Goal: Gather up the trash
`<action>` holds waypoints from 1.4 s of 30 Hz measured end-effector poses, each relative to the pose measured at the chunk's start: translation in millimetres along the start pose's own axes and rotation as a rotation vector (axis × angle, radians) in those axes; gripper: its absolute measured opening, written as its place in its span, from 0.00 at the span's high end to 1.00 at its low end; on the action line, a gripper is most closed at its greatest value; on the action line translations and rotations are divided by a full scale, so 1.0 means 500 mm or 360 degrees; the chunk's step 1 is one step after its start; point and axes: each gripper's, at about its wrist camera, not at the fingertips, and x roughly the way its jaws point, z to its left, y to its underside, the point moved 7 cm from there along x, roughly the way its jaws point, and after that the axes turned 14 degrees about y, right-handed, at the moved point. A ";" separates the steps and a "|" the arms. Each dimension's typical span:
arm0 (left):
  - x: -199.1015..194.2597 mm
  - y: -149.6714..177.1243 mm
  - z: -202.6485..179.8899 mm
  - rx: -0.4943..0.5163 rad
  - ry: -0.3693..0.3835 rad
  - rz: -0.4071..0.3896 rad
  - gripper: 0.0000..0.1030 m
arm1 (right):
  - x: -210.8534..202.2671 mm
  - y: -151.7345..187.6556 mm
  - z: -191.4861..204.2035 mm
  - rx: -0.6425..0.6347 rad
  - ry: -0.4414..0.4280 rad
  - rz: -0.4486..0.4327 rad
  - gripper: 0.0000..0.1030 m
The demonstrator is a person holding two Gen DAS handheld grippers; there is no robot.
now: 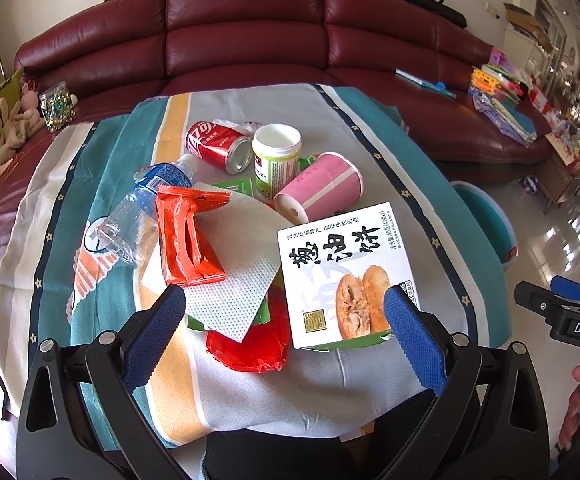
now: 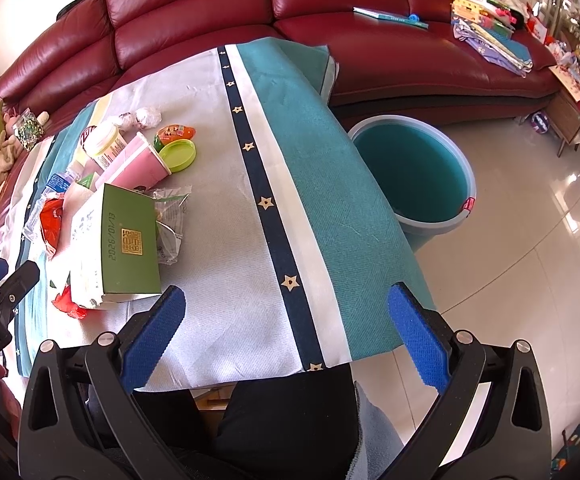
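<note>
1. Left wrist view shows the left gripper (image 1: 284, 312) with its jaws spread wide and nothing between them, hanging above a heap of trash on the cloth-covered table (image 1: 370, 376).
2. Nearest that gripper lie the white food box (image 1: 346, 272), a paper towel (image 1: 238, 264), an orange wrapper (image 1: 188, 240) and a red wrapper (image 1: 250, 344); farther back are a plastic bottle (image 1: 146, 208), a red can (image 1: 218, 146), a white jar (image 1: 276, 160) and a pink cup (image 1: 318, 190).
3. Right wrist view shows the right gripper (image 2: 286, 318), also wide apart and holding nothing, over the bare near edge of the table.
4. A teal bucket (image 2: 430, 220) stands on the floor just beside the table's right edge and looks like the place for the trash.
5. For a good first pick, the box is the likely choice: it sits on top and closest. The jaws should probably straddle a narrow edge, since its broad face looks too wide to span.
6. Lifting straight up would help avoid dragging the towel and wrappers partly tucked beneath it.
7. Light wrappers may slip; pinching a crumpled fold should hold better than a flat sheet.
</note>
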 end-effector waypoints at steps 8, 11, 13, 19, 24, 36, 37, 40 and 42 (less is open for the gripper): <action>0.004 0.002 -0.006 0.0032 0.0000 0.0002 0.04 | 0.005 0.003 -0.005 0.0005 0.0009 0.0010 0.06; 0.006 0.003 -0.008 0.0039 0.0003 0.0002 0.04 | 0.008 0.004 -0.006 0.0005 0.0014 0.0017 0.06; 0.007 0.004 -0.011 0.0047 0.0004 0.0004 0.04 | 0.010 0.005 -0.007 0.0005 0.0015 0.0022 0.06; 0.010 0.001 -0.013 0.0060 0.0011 0.0003 0.04 | 0.016 0.006 -0.007 -0.0003 0.0025 0.0031 0.06; 0.010 0.000 -0.006 0.0049 0.0019 -0.0005 0.04 | 0.019 0.006 -0.004 -0.0009 0.0031 0.0038 0.06; 0.011 0.004 0.043 0.0026 0.0036 -0.0009 0.04 | 0.019 -0.013 0.034 -0.0088 0.0000 0.0042 0.06; 0.010 0.006 0.057 0.0012 0.0045 -0.0008 0.04 | 0.018 -0.018 0.043 -0.0107 -0.0014 0.0042 0.06; 0.005 0.013 0.099 -0.0030 0.0024 -0.0023 0.04 | 0.016 -0.027 0.068 -0.0151 -0.0068 0.0044 0.06; 0.008 0.023 0.129 -0.0071 0.0029 0.0005 0.04 | 0.017 -0.034 0.091 -0.0170 -0.0143 0.0067 0.06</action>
